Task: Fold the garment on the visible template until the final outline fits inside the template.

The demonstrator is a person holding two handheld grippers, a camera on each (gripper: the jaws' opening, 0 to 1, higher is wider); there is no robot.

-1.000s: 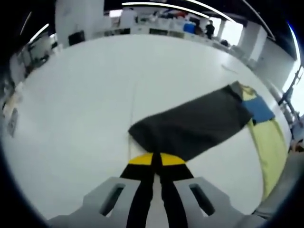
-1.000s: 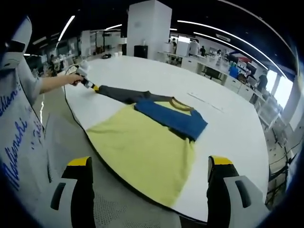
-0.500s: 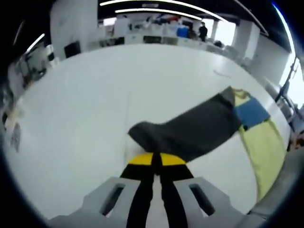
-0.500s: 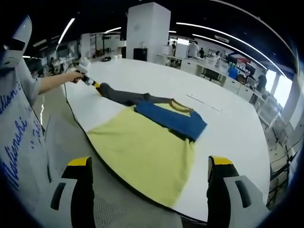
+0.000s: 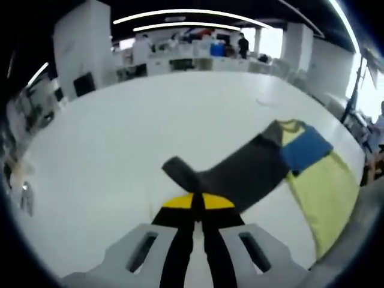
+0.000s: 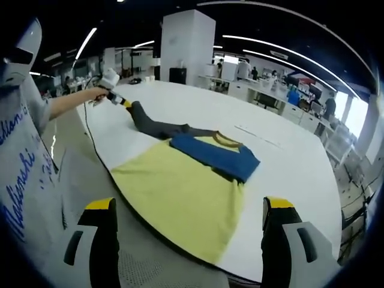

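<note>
Left gripper view: the left gripper pinches the grey sleeve just ahead of its closed jaws, raised off the white table. The right gripper hangs open, with the garment ahead, one blue sleeve folded in; most folding remains.

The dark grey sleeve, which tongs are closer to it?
Left. The left tongs are shut on the dark grey sleeve, lifting its end. The right tongs hang open off the table's near edge, far from it.
</note>
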